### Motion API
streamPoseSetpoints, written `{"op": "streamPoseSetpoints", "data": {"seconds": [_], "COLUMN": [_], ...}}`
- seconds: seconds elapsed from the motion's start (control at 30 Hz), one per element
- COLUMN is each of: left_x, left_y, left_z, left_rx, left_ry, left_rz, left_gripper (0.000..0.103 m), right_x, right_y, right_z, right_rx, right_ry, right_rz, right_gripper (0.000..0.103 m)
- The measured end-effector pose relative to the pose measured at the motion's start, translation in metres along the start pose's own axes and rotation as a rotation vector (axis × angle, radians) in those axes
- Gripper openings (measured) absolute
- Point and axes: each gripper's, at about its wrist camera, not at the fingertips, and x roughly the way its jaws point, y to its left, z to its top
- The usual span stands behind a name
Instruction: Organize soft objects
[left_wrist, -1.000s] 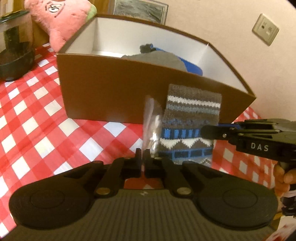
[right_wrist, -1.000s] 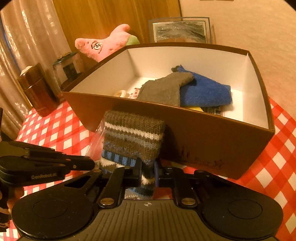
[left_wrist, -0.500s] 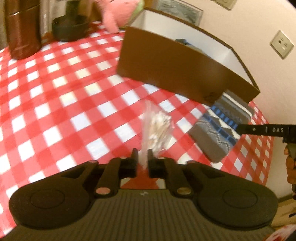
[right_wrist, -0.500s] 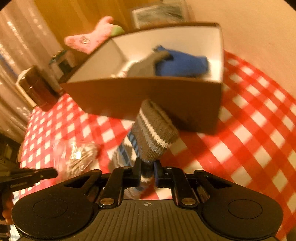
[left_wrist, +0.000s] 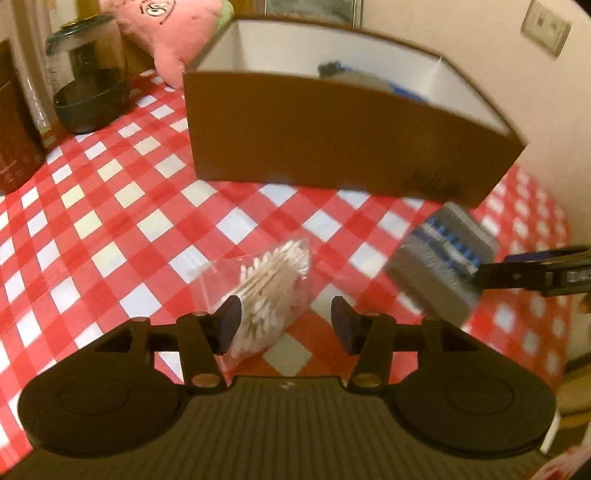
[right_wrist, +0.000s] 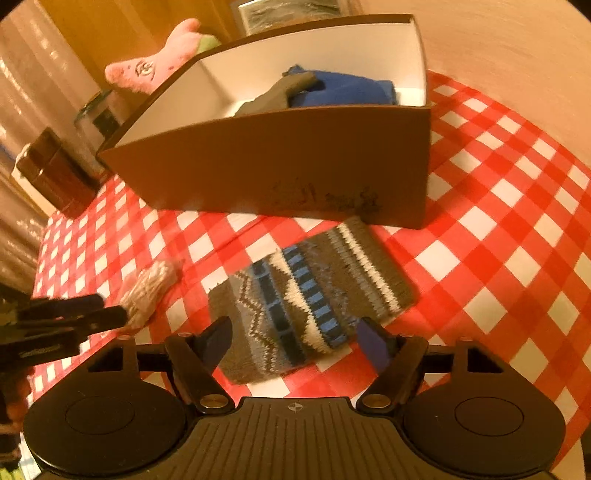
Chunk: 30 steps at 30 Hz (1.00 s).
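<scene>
Both tools' jaws have just been opening and stand apart, the left tool (left_wrist: 286, 319) over a crinkly clear bag of cotton swabs (left_wrist: 271, 286), the right tool (right_wrist: 293, 338) over a flat knitted sock (right_wrist: 310, 295) below the box (right_wrist: 280, 166) at frame centre.

Sock (right_wrist: 310, 295) before box (right_wrist: 280, 166)

Dim, warm yellowish indoor light, strong fisheye bending at the edges, motion blur in both views.

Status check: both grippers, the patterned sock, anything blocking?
Left gripper and right gripper just opened, both empty. Sock flat on tablecloth beside box. Nothing blocking.
</scene>
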Motion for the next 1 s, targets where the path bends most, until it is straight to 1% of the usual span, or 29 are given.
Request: {"op": "streamPoseSetpoints", "data": {"seconds": [0.1,0.23,0.3,0.33,0.4,0.47,0.53,0.67,0.83,0.87,0.9,0.93,1.0], "left_x": [0.015,0.027,0.031,0.033,0.034,0.032,0.029,0.026,0.024,0.023,0.023,0.022,0.021], "left_y": [-0.001,0.003,0.005,0.006,0.007,0.010,0.012,0.013,0.013,0.012,0.013,0.013,0.012], "left_z": [0.003,0.005,0.005,0.006,0.005,0.005,0.006,0.006,0.004,0.003,0.003,0.003,0.002], "left_rx": [0.048,0.052,0.041,0.037,0.028,0.009,-0.014,-0.039,-0.057,-0.059,-0.061,-0.063,-0.065], "left_ry": [0.015,0.033,0.043,0.047,0.046,0.042,0.041,0.048,0.053,0.055,0.058,0.060,0.061], "left_rz": [0.043,0.059,0.054,0.057,0.069,0.068,0.062,0.077,0.079,0.077,0.076,0.076,0.074], "left_gripper": [0.050,0.050,0.046,0.038,0.033,0.028,0.025,0.024,0.024,0.024,0.024,0.024,0.024], "right_x": [0.005,0.012,0.015,0.016,0.019,0.023,0.029,0.040,0.048,0.049,0.049,0.048,0.048], "right_y": [0.001,-0.003,-0.006,-0.006,-0.006,-0.004,-0.001,0.009,0.023,0.024,0.026,0.027,0.026], "right_z": [-0.001,-0.005,-0.006,-0.006,-0.003,0.001,0.005,0.010,0.008,0.006,0.005,0.003,0.002], "right_rx": [0.004,0.073,0.105,0.119,0.135,0.131,0.135,0.123,0.034,0.020,0.005,-0.010,-0.030], "right_ry": [0.018,0.046,0.049,0.046,0.034,0.030,0.025,0.015,-0.020,-0.027,-0.035,-0.042,-0.051], "right_rz": [-0.029,-0.035,-0.036,-0.036,-0.036,-0.052,-0.075,-0.131,-0.174,-0.176,-0.180,-0.179,-0.155], "right_gripper": [0.077,0.079,0.079,0.079,0.079,0.079,0.079,0.079,0.079,0.077,0.072,0.068,0.054]}}
